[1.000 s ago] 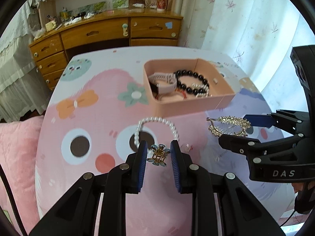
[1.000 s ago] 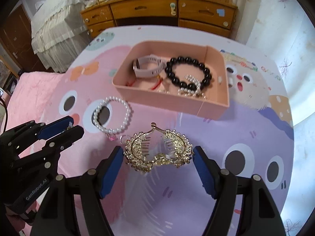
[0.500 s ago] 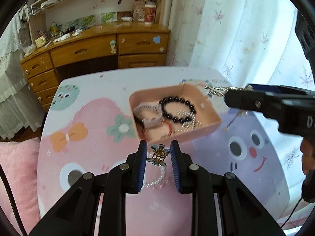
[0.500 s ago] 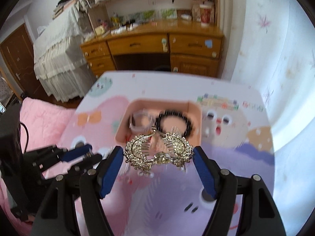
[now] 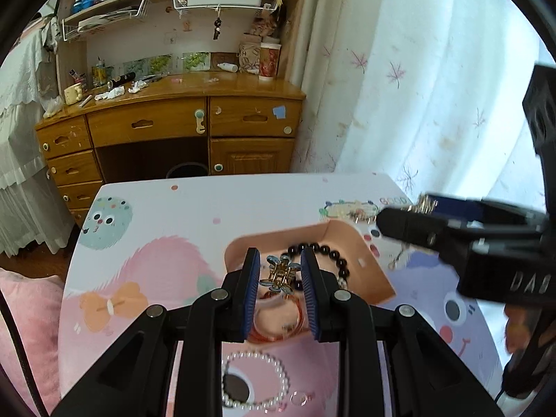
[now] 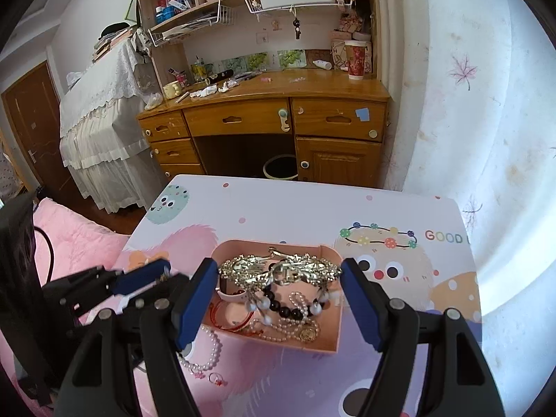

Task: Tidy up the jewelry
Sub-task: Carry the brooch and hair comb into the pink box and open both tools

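Covering table: cartoon-print cloth; wooden desk behind.

Two sets of tongs are over the desk: the left tongs with one small blue-petalled hair claw pinched between them, the right tongs with one gold rhinestone hair comb spanning theirs. One pink tray sits on the desk. Inside it I count one black bead bracelet, one pale watch, one red cord bracelet and one fine pearl chain with a gold pendant. Outside the tray lie one pearl bracelet and one tiny ring. Behind stands one wooden dresser, with one paper cup and one mug on top.
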`<action>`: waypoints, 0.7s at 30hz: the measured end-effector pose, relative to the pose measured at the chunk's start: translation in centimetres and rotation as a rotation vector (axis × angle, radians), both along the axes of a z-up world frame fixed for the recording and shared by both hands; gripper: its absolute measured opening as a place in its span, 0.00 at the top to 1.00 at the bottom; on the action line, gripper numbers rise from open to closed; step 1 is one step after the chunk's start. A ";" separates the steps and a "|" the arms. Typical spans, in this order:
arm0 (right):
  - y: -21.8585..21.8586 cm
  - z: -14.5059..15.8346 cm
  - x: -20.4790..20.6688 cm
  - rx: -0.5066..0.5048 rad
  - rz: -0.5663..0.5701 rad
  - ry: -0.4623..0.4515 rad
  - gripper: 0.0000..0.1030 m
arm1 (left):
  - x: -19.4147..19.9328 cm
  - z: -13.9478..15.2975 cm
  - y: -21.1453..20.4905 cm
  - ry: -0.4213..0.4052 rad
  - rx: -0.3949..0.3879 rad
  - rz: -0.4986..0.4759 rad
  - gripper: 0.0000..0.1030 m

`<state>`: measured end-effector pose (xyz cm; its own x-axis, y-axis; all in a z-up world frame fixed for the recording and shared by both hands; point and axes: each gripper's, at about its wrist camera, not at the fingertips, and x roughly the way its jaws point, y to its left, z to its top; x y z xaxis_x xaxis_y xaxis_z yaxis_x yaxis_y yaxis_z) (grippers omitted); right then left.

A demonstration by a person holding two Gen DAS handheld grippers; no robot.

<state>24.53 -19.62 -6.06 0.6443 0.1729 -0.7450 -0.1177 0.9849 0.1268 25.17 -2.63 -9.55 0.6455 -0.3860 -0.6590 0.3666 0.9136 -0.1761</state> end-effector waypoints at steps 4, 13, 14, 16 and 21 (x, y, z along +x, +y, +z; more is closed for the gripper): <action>-0.4 -1.0 0.8 0.018 0.005 0.022 0.29 | 0.9 -0.2 -0.4 -0.008 -0.004 -0.008 0.78; -1.9 -4.2 2.9 0.144 -0.035 0.191 0.26 | 2.0 -1.0 -0.7 0.009 0.072 0.056 0.27; -2.0 -4.3 2.9 0.154 -0.039 0.194 0.24 | 2.0 -1.0 -0.4 0.016 0.075 0.063 0.26; -2.1 -4.5 2.8 0.162 -0.046 0.200 0.23 | 2.3 -1.2 0.2 0.038 0.083 0.086 0.24; -2.2 -4.7 2.2 0.185 -0.071 0.215 0.23 | 2.3 -1.9 2.6 0.091 0.094 0.145 0.19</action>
<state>26.78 -21.81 -10.76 0.4904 0.2783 -0.8259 -0.0004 0.9477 0.3191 27.50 0.00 -11.45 0.6257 -0.2277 -0.7461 0.2165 0.9696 -0.1143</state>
